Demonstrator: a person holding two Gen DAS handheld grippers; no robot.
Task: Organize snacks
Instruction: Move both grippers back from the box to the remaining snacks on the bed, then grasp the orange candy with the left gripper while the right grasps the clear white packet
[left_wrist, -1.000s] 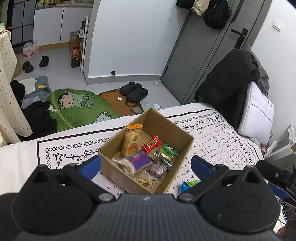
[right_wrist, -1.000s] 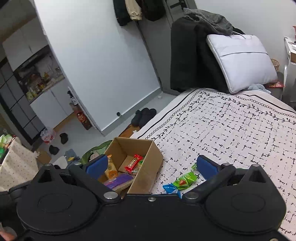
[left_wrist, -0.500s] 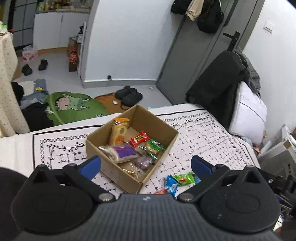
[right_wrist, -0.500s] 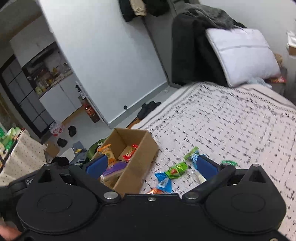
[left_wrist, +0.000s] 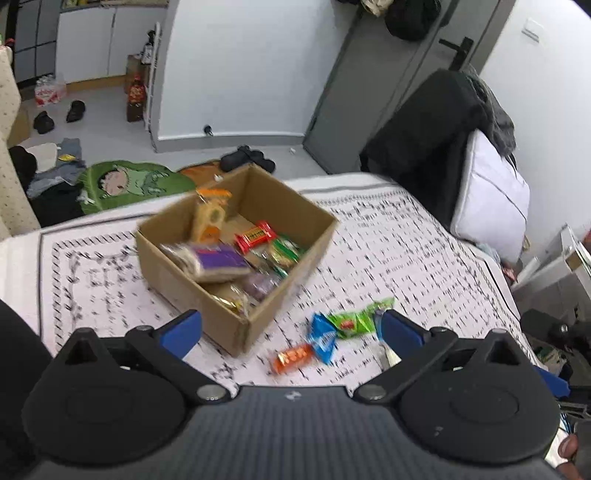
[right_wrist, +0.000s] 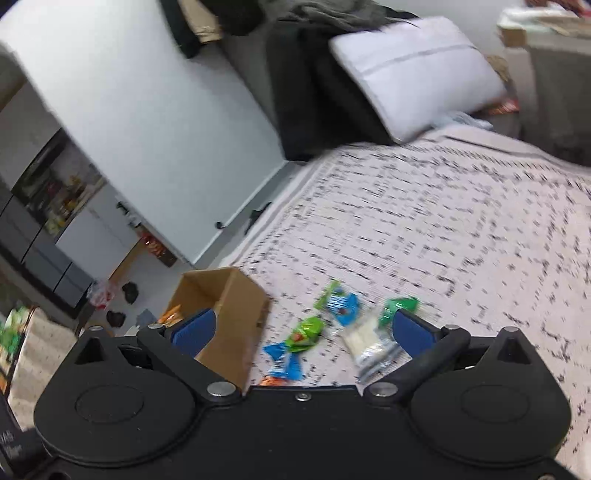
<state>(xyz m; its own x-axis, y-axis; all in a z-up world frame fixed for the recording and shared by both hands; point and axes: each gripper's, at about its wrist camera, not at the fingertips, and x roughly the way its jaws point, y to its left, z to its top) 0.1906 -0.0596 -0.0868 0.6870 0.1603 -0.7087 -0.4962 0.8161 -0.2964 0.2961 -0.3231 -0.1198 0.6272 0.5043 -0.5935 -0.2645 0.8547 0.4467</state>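
On the patterned bedspread (left_wrist: 406, 236), beside the cardboard box (left_wrist: 236, 328), several loose snacks are lying: a green packet (left_wrist: 351, 320), a blue packet (left_wrist: 323, 338), an orange bar (left_wrist: 293, 358) and a clear white packet (right_wrist: 371, 345); both the left gripper (left_wrist: 290, 326) and right gripper (right_wrist: 301, 328) are hovering spread wide, pinching nothing; these wrappers are looking light, crinkly and slippery, so gripping across the filled middle seems safest; the orange bar's long axis is running roughly left to right, tilted slightly upward rightward.
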